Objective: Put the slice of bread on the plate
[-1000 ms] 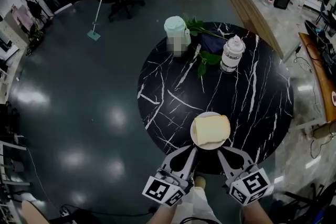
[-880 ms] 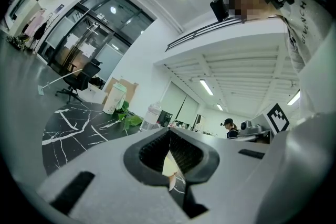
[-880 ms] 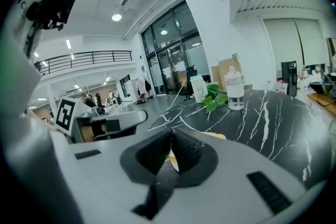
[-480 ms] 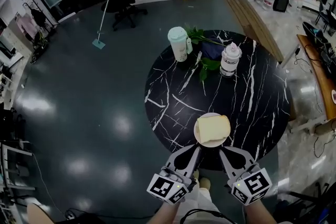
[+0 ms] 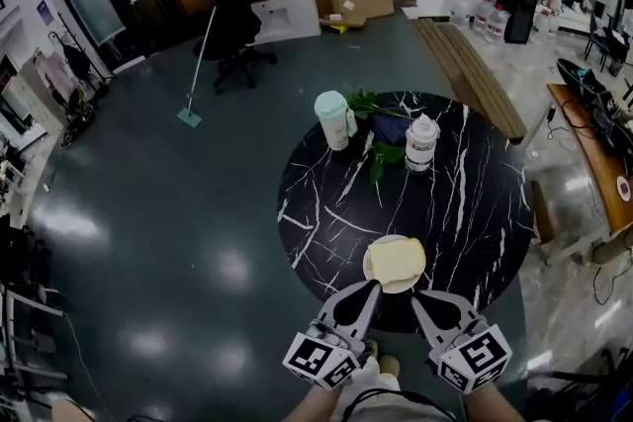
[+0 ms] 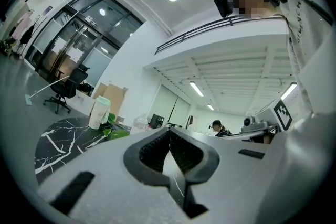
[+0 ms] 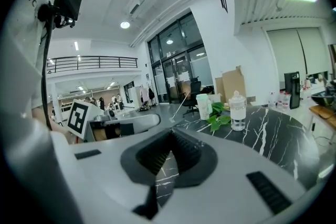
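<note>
We see the slice of bread (image 5: pixel 397 260) lying on the white plate (image 5: pixel 371 274) at the near edge of the round black table (image 5: pixel 455 212). Our left claw (image 5: pixel 371 285) and right claw (image 5: pixel 415 295) hang side by side just short of that edge, near the plate but clear of it. Each has its jaws pressed together and is empty. At the far side stand a pale cup (image 5: pixel 334 120), a bottle (image 5: pixel 421 143) and some green leaves (image 5: pixel 381 158).

Bread slice (image 5: pixel 397 261) on plate (image 5: pixel 368 268), cup (image 5: pixel 335 120) and jar (image 5: pixel 421 142) behind, on table (image 5: pixel 326 212)
</note>
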`<move>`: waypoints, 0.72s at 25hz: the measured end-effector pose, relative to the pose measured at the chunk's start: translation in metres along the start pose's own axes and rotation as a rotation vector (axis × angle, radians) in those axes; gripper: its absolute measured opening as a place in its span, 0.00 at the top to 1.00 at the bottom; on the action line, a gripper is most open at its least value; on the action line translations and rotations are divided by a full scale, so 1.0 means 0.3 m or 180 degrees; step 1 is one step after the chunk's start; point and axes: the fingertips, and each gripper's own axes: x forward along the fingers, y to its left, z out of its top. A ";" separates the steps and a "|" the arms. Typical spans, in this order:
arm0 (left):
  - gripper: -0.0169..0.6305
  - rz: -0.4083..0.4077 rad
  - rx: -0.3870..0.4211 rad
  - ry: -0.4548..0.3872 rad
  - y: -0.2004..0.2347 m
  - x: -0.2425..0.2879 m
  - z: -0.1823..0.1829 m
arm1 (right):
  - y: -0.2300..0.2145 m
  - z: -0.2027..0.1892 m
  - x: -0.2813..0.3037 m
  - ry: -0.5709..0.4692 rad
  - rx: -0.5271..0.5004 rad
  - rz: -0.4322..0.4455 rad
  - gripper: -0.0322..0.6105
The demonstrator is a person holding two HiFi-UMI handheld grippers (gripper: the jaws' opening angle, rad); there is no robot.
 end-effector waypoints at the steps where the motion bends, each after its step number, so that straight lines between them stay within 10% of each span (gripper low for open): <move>1: 0.96 -0.0009 0.0003 -0.0014 -0.008 0.003 0.012 | 0.002 0.013 -0.008 -0.0022 -0.0006 -0.0004 0.94; 18: 0.96 -0.0157 0.0157 -0.0116 -0.071 0.028 0.150 | 0.008 0.127 -0.050 -0.0210 0.0119 -0.0012 0.94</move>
